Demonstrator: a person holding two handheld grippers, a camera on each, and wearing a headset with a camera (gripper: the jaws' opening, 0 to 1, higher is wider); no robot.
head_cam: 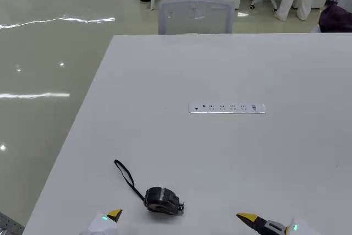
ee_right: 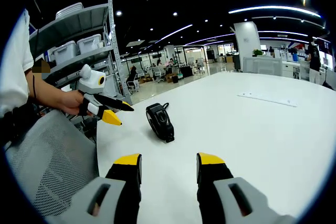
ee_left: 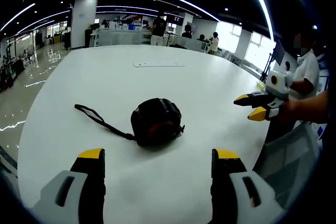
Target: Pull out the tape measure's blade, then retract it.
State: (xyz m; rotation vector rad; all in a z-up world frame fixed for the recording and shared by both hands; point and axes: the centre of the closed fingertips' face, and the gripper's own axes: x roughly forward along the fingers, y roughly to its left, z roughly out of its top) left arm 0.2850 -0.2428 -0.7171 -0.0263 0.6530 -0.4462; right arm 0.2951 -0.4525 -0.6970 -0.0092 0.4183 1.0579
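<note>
left gripper view, tape measure (ee_left: 157, 121) ahead of spread jaws, w/o contact

The black, round-cased tape measure (head_cam: 163, 200) rests on the white counter (head_cam: 231, 152) near its front edge, at about 7 o'clock in the head view, blade wound in. Its black loop strap (head_cam: 125, 174) trails flat toward 10 o'clock.

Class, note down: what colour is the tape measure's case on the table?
The tape measure is black, like its strap; clearest in the left gripper view.
</note>
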